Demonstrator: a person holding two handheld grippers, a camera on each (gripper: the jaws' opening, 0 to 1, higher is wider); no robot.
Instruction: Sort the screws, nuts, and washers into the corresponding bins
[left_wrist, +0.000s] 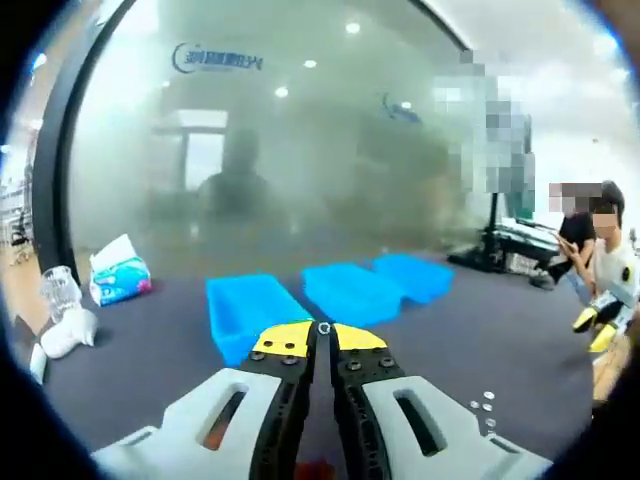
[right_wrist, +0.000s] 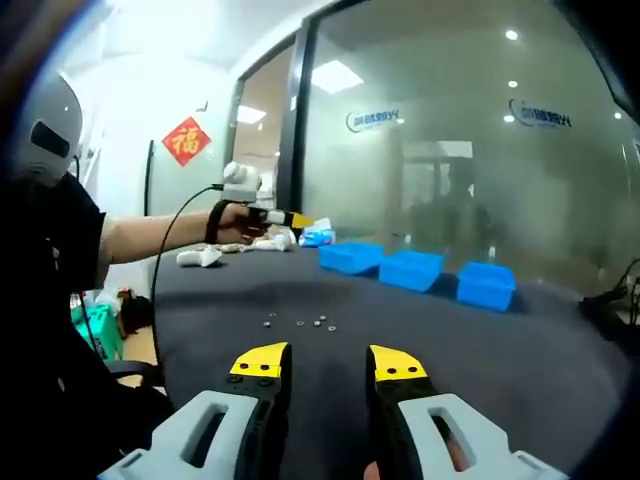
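left gripper (left_wrist: 322, 335) clenched, tiny ring, probably washer (left_wrist: 323, 328), nipped at tips, held above table (left_wrist: 150, 370) near three blue bins (left_wrist: 250, 310). right gripper (right_wrist: 325, 362) released, empty. small parts (right_wrist: 300, 322) loose on table; sorting mostly undone.

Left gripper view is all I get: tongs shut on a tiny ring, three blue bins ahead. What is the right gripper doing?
Observer: The right gripper hovers low over the table, tongs open, holding nothing.
Operator: Where are the loose parts?
Observer: A scatter of small parts lies just ahead of it, short of the bins.
Operator: And my left gripper from there?
Observer: A hand holds the left gripper raised above the table, left of the bins; the ring is too small to make out there.
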